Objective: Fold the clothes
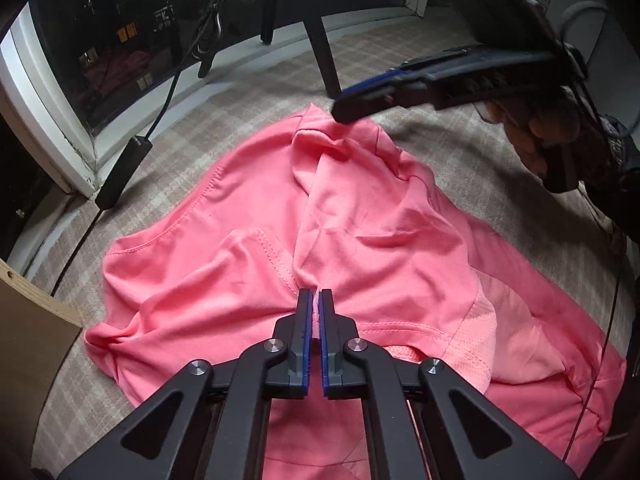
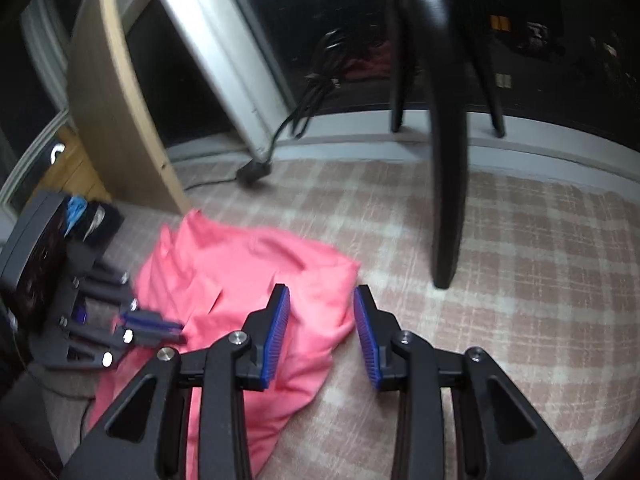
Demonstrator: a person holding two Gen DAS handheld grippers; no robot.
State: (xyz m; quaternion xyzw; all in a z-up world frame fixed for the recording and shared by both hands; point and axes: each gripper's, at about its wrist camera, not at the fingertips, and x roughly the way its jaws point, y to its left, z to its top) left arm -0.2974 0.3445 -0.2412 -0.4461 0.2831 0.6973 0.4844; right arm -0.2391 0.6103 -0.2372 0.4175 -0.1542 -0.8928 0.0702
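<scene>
A pink T-shirt (image 1: 360, 220) lies crumpled on a beige plaid cloth surface (image 1: 248, 108). My left gripper (image 1: 316, 294) is shut on a pinched fold of its fabric near the neckline seam. In the right wrist view the same gripper (image 2: 152, 326) shows at the left, resting on the shirt (image 2: 248, 272). My right gripper (image 2: 322, 292) is open at the shirt's far corner; one finger is over the pink fabric, the other over the plaid cloth. The left wrist view shows the right gripper (image 1: 344, 108) from the side, held by a hand (image 1: 552, 132), its tips at the shirt's far edge.
A black tripod leg (image 2: 448, 200) stands on the plaid cloth just beyond the right gripper, with more legs behind. A black power adapter (image 1: 124, 172) with its cable lies to the left by a white window frame (image 1: 44, 112). A wooden panel (image 2: 120, 100) stands to the left.
</scene>
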